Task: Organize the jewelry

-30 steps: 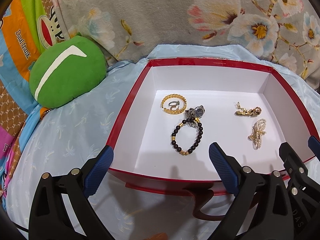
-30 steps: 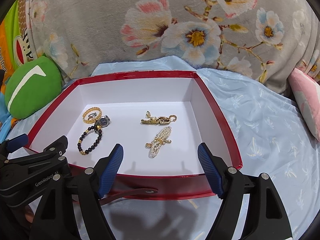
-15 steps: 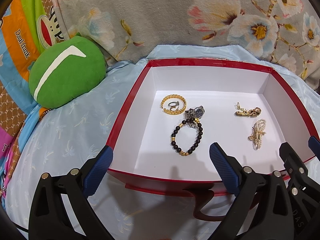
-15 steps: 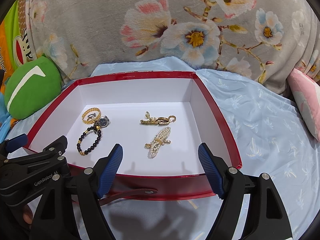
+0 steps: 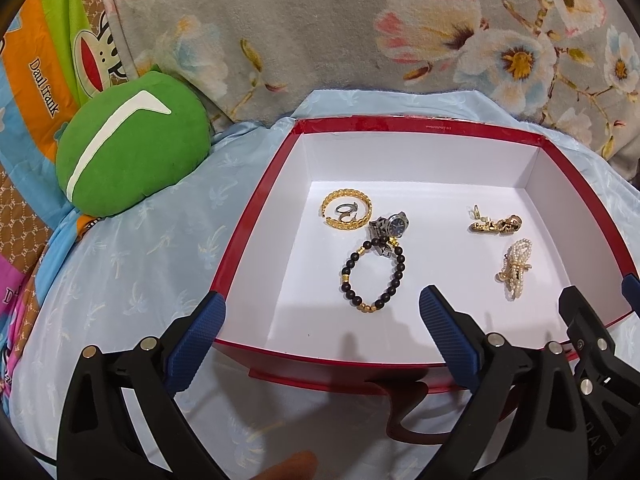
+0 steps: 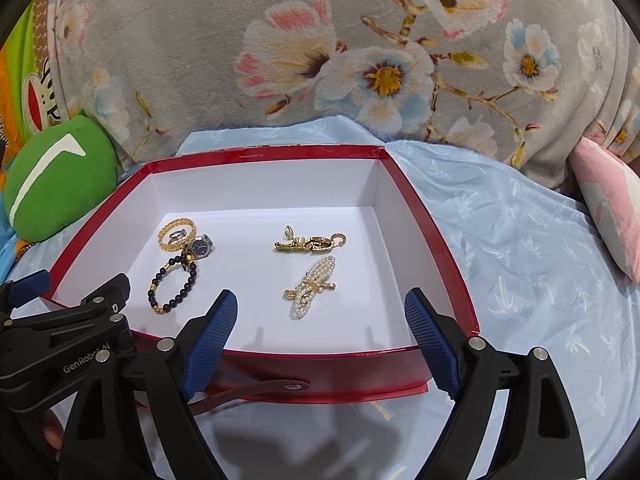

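Surface: pale blue bedsheet on a bed, floral grey blanket behind.
Left gripper: released, nothing between the jaws, hovered at the box's near-left corner.
Right gripper: jaws were opening, nothing between them, hovered over the box's near wall.
Box: red box with white floor, open, strap on the near wall.
Pearl piece: nearest to the right gripper, long axis ran near-left to far-right, lay flat.
Gold chain clasp: just beyond the pearls, long axis roughly left-right.
Black bead bracelet: left half of the box, flat loop, touching the watch.
Gold bangle: farthest left, ring inside it.
Step, my read: approach for a pick, probably the pearls.
How: come down steeply, set the jaws across the short axis at the gold middle, close gently.
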Available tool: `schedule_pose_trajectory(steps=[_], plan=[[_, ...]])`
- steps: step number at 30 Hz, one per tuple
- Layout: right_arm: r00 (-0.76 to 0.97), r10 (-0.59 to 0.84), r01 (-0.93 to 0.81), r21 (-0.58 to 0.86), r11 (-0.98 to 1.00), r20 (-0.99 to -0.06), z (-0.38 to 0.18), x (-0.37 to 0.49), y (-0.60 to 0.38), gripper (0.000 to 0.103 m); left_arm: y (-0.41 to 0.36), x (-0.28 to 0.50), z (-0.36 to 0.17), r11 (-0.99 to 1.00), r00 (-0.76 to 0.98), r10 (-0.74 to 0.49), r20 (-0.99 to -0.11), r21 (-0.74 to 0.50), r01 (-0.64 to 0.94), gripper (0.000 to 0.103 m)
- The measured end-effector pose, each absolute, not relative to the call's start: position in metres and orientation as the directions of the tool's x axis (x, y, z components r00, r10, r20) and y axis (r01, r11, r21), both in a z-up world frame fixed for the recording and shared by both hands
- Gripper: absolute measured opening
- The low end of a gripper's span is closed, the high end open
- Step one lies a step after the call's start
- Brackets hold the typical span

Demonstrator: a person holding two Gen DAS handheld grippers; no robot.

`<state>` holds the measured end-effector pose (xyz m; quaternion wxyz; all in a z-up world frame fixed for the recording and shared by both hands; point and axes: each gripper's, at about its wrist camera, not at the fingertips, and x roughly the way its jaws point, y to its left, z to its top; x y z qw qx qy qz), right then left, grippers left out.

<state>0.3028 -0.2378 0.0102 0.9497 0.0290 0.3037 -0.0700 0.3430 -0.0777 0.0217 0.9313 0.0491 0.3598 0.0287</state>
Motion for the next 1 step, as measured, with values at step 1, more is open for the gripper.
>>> schedule_pose_trajectory(steps=[1], plan=[[0.806, -0.115, 0.15, 0.012, 0.989, -0.581, 0.0102, 0.303, -0.238, 0.085, -0.0776, 0.3431, 0.0217, 0.994, 0.739, 0.088, -0.668, 0.112, -0.017, 0.095]])
